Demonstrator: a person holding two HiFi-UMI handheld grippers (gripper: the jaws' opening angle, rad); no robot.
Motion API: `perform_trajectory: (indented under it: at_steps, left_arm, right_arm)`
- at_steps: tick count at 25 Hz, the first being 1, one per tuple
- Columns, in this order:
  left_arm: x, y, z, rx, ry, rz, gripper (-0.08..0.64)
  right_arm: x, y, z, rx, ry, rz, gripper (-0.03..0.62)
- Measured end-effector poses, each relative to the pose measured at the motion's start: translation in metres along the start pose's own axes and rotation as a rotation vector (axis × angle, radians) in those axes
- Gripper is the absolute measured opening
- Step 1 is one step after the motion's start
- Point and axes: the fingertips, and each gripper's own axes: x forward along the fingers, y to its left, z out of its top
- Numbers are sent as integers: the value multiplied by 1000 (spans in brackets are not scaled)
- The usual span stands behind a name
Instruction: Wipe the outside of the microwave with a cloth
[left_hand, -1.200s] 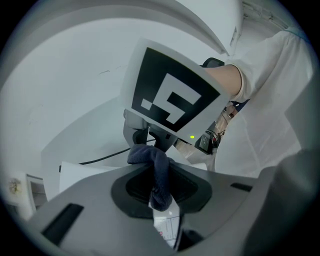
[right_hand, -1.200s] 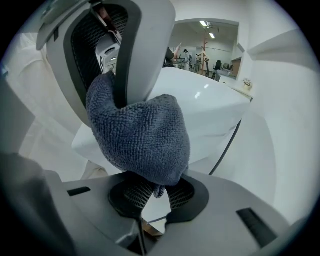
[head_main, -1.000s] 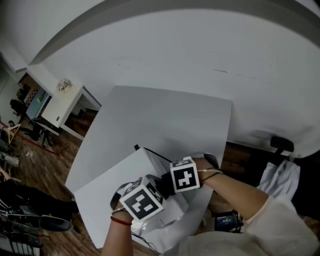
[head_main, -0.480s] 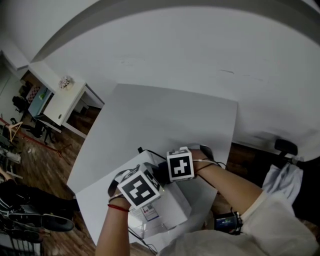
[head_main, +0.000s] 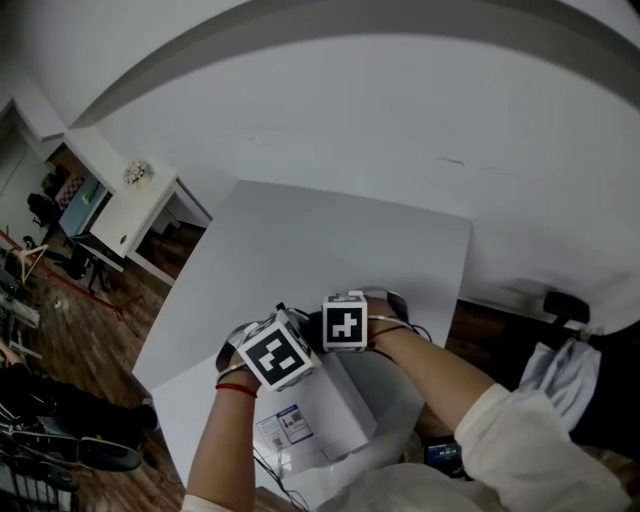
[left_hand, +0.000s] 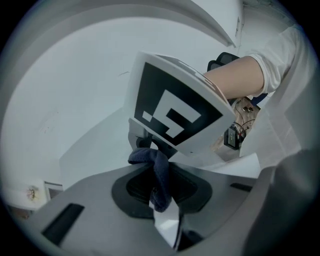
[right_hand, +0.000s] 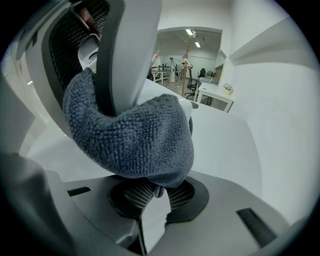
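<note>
- The white microwave (head_main: 335, 400) sits at the near end of the white desk (head_main: 330, 230), in the lower middle of the head view, with both of the person's forearms reaching over it.
- A small label (head_main: 285, 425) on its top panel carries coloured print that is too small to read.
- The left gripper (left_hand: 159, 195) has its jaws nearly together, pinching a dark blue fold of the cloth (right_hand: 132, 132).
- The right gripper (right_hand: 152, 192) is just beside it, jaws clamped on the same cloth, which bulges out in a thick grey-blue wad.
- Both grippers hang over the microwave's far top edge. Whether the cloth touches the casing I cannot tell.
- Each gripper's cube shows only black-and-white square markers, with no words.
- A black cable (head_main: 285, 303) leaves the microwave's far side.
- Beyond the microwave the desk runs bare toward the white wall (head_main: 400, 120), with its left and right edges in plain sight.
- Wooden floor (head_main: 90, 320) lies off the desk's left edge.
- In the upper left of the head view stands a second white desk (head_main: 120, 215), and past it are office chairs and more desks.
</note>
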Motion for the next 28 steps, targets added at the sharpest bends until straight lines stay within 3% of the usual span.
perform_trajectory:
  at_steps: [4,8,13,19,23,28]
  left_arm:
    - [2,12,2,-15,-11,28,58]
    - [0,18,0,-18,16,69,58]
    - [-7,29,-4,-46,26,121,58]
    - [-9,19,-6,-88,21,122,48]
    - [-9,4,-2,-81,20,96,46]
    - [-9,-18,-2,-65,33,70,46]
  right_arm:
    - [5,-7,1,60,-12,-9,71]
    - [1,-21,1,55,-4,-90,71]
    - [-5,-34,9,75,-77,-151,71]
    - [-2,-11,-1,140,-135,-73,61]
    - [-5,9,-9,127,-140,-10,60]
    - [-11,29,-14,114,-148,12,60]
